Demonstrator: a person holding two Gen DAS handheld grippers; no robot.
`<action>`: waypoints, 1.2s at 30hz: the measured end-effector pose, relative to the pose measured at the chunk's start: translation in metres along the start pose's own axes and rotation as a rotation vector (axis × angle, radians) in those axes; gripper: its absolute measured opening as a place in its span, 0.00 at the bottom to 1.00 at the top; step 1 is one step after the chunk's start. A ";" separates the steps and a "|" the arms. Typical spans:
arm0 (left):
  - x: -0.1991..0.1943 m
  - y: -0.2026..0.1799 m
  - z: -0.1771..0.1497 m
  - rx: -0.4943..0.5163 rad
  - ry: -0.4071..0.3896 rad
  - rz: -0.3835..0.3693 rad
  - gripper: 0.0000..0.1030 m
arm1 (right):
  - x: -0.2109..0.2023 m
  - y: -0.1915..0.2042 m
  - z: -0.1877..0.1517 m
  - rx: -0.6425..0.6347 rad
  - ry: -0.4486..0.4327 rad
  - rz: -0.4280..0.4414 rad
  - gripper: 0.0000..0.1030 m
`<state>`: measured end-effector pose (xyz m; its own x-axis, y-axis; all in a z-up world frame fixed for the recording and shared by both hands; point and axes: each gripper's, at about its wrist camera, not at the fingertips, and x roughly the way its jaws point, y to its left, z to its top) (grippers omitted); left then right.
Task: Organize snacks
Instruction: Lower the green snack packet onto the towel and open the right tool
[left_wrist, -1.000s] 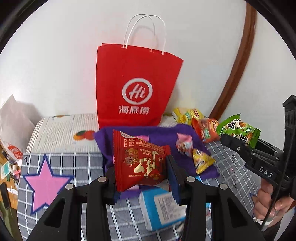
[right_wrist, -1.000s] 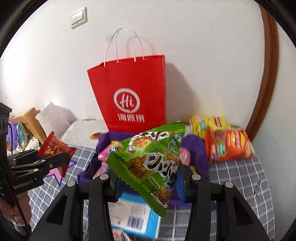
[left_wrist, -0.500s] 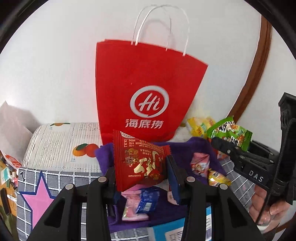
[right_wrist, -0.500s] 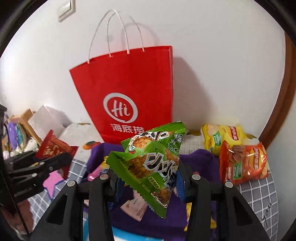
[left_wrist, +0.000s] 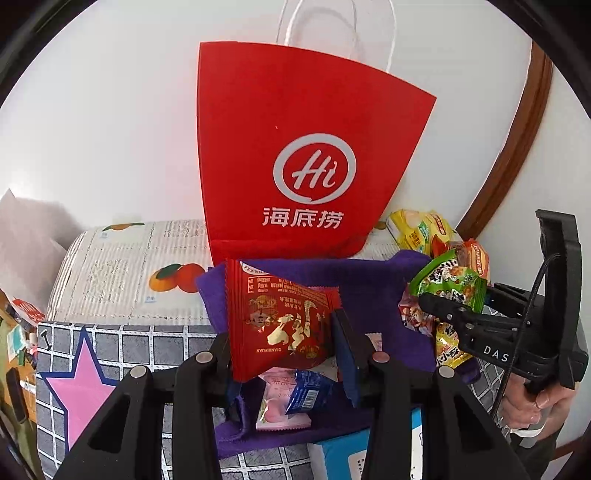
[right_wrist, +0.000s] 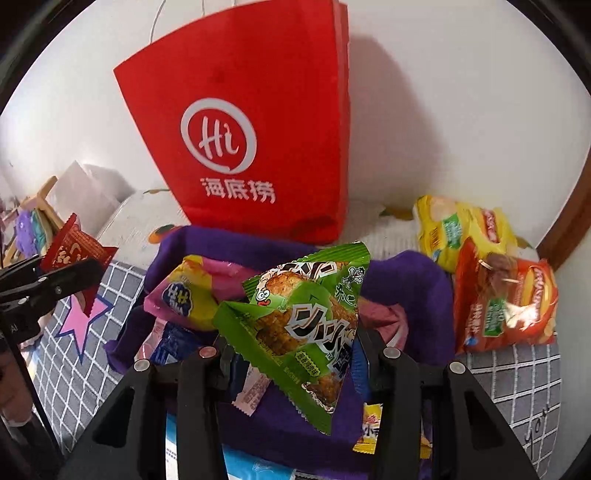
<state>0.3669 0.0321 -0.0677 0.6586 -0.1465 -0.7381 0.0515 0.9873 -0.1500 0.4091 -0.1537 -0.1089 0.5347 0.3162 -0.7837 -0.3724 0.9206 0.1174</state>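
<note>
My left gripper (left_wrist: 284, 343) is shut on a red snack packet (left_wrist: 277, 321) and holds it upright in front of the red paper bag (left_wrist: 295, 147). My right gripper (right_wrist: 291, 354) is shut on a green snack packet (right_wrist: 303, 325), also held up before the red paper bag (right_wrist: 251, 122). The right gripper with the green packet (left_wrist: 448, 284) shows at the right of the left wrist view. The left gripper with the red packet (right_wrist: 72, 251) shows at the left of the right wrist view. Both hover over a purple cloth (right_wrist: 417, 273) with several small snacks on it.
Yellow (right_wrist: 458, 229) and orange chip bags (right_wrist: 506, 299) lie at the right by the wall. A blue box (left_wrist: 340, 454) lies near the front. A pink star (left_wrist: 79, 391) marks the checked tablecloth. A printed box top (left_wrist: 122, 273) sits behind left.
Both grippers have moved forward towards the red paper bag, which now looks larger. Each still holds its packet.
</note>
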 end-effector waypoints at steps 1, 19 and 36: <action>0.000 -0.001 -0.001 0.002 0.003 -0.002 0.39 | 0.002 0.000 -0.001 -0.002 0.007 0.006 0.44; -0.007 -0.003 0.000 0.000 -0.001 -0.010 0.39 | 0.039 0.007 -0.016 -0.050 0.199 0.015 0.44; -0.004 -0.003 -0.001 0.001 0.009 -0.014 0.39 | 0.062 0.003 -0.025 -0.080 0.317 -0.026 0.44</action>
<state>0.3628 0.0292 -0.0648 0.6509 -0.1604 -0.7420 0.0611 0.9853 -0.1594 0.4221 -0.1371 -0.1725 0.2865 0.1939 -0.9383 -0.4268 0.9026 0.0562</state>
